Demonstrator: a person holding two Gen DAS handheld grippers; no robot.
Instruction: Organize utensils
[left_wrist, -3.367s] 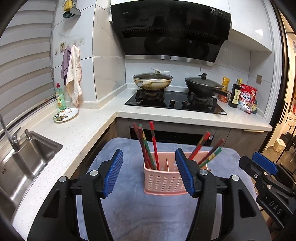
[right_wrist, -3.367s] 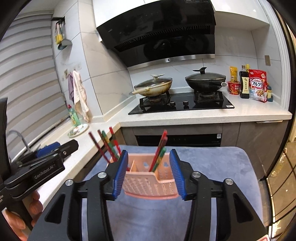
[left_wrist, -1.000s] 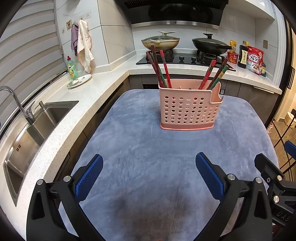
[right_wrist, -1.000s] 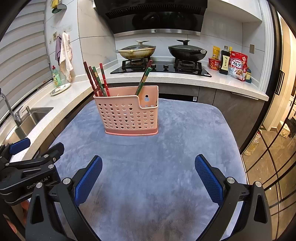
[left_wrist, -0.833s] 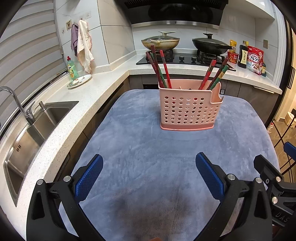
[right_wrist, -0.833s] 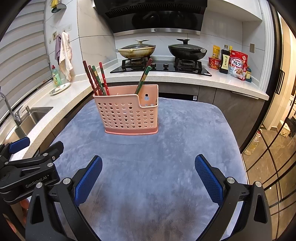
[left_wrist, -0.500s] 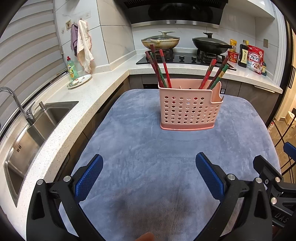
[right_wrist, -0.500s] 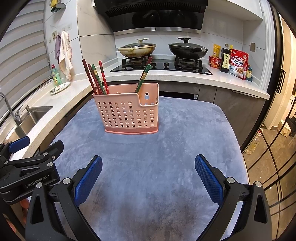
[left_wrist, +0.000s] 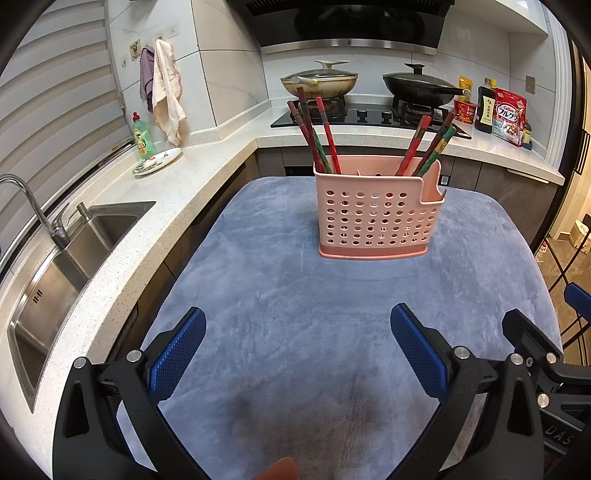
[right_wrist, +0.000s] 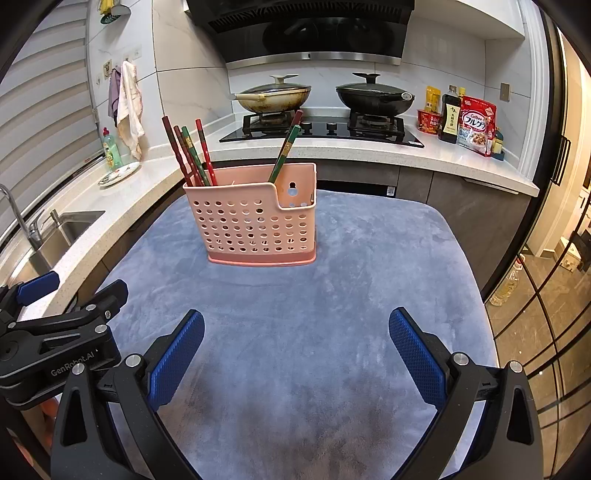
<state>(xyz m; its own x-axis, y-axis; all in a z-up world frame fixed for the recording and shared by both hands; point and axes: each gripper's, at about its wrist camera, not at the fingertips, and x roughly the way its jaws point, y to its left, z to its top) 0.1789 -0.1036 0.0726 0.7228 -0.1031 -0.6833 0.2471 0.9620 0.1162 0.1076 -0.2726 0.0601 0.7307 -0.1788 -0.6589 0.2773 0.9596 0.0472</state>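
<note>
A pink perforated utensil holder stands upright on the grey-blue cloth-covered table. Red and green chopsticks lean in its left compartment, and others lean in its right one. My left gripper hangs wide open near the table's front, well short of the holder, nothing between its blue pads. My right gripper is likewise wide open and empty, beside the left one. The left gripper's body shows at the left of the right wrist view.
A white counter with a steel sink and tap runs along the left. A dish and soap bottle sit further back. Behind the table stands a hob with two lidded pans; bottles and food packets stand at the right.
Since 3.4 s ago both grippers have pulled back from around the holder and opened wide. Over the last second they barely moved; a fingertip has appeared at the bottom edge of the left view.
</note>
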